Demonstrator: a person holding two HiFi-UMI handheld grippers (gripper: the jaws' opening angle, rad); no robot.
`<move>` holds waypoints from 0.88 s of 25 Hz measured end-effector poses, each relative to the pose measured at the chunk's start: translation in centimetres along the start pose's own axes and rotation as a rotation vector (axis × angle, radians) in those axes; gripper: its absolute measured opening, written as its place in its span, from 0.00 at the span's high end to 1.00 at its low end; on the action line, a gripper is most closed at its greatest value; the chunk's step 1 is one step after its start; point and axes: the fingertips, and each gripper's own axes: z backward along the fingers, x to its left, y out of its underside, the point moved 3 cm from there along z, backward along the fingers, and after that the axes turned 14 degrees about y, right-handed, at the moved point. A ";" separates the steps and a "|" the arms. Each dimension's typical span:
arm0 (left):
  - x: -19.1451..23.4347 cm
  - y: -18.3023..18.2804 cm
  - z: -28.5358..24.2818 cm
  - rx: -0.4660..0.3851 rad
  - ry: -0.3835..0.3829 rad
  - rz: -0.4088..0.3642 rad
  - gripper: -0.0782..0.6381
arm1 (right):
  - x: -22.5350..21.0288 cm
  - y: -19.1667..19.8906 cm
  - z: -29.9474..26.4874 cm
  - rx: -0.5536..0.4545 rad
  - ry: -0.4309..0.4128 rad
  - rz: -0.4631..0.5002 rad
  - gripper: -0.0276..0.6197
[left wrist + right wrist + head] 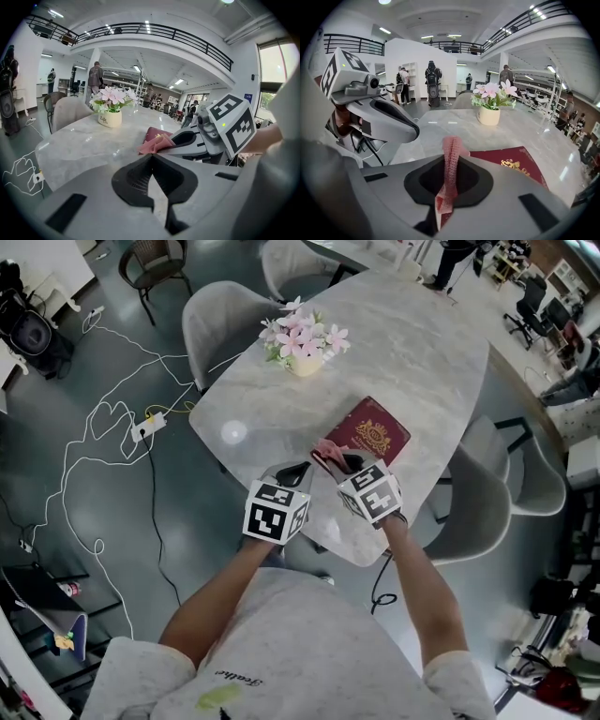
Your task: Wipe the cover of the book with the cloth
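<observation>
A dark red book (377,432) with a gold crest lies on the marble table (412,352); its near corner shows in the right gripper view (513,165). My right gripper (349,463) (450,161) is shut on a pink cloth (451,147), held just above the book's near-left corner. The cloth (327,454) sticks out ahead of the jaws. My left gripper (292,472) (152,159) hovers beside it to the left, over the table's near edge, jaws shut on nothing. The left gripper view shows the right gripper (187,140), cloth (153,145) and book (156,133).
A cream pot of pink flowers (305,341) (489,112) stands on the table beyond the book. Grey chairs (220,320) ring the table. White cables (112,418) trail over the floor at left. People stand far off in the hall.
</observation>
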 end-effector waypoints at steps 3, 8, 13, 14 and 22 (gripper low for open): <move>0.5 -0.1 -0.3 0.001 0.011 0.004 0.88 | -1.3 -0.4 0.1 0.001 0.024 0.006 0.93; 2.0 -0.7 -1.0 0.001 0.031 0.004 0.88 | -3.5 -1.4 -0.6 0.015 0.056 0.026 0.93; 3.4 -1.5 -1.9 0.002 0.068 0.011 0.88 | -5.5 -2.8 -1.7 0.039 0.077 0.053 0.93; 3.6 -1.7 -2.0 0.004 0.076 0.008 0.88 | -5.8 -3.2 -1.9 0.043 0.080 0.060 0.93; 5.7 -3.1 -3.3 0.025 0.153 -0.006 0.88 | -9.3 -5.8 -4.2 0.098 0.131 0.134 0.93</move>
